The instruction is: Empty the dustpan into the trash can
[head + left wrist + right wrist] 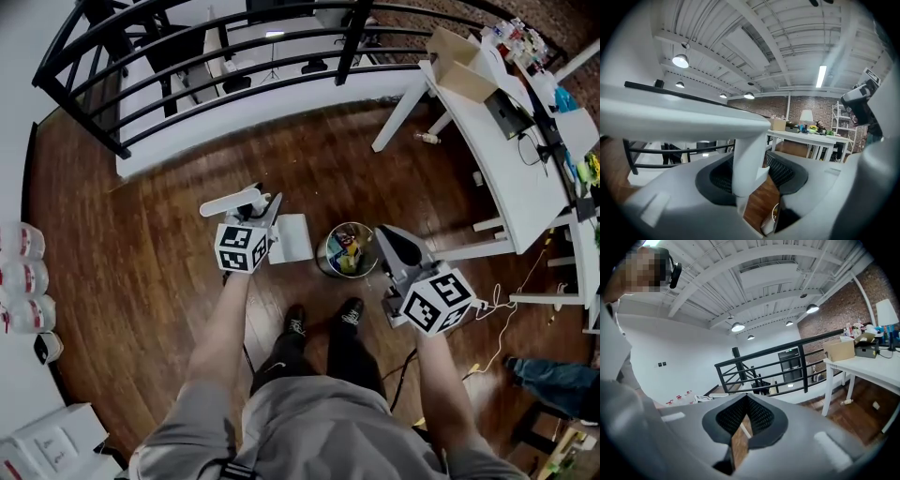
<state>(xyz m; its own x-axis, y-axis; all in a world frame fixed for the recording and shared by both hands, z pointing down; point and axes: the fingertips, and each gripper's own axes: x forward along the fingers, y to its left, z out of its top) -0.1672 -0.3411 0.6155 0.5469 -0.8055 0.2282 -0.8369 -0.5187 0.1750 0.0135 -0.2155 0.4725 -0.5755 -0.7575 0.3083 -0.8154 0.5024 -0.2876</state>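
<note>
Nearest thing first: the left gripper (750, 171) has its fingers (719, 176) clamped on the upright stem of the dustpan (292, 239). The handle bar runs across just above them, so that's a solid hold. The right gripper (746, 404) has its fingers (764, 416) squeezed nearly together with nothing in them, only floor (169, 244) showing through the slit. It's basically along for the ride.

A bit past the left fingers and to their right, the pan's flat blade hangs low. It's just beside the trash can (322, 255), not over it. The can sits between the two sets of fingers and has colourful rubbish inside.

Progress is honestly hard to call. The blade looks bare and white, so either it's been tipped already or the dirt's too fine to see. If it hasn't, the pan needs to be lifted over the rim and tilted.
</note>
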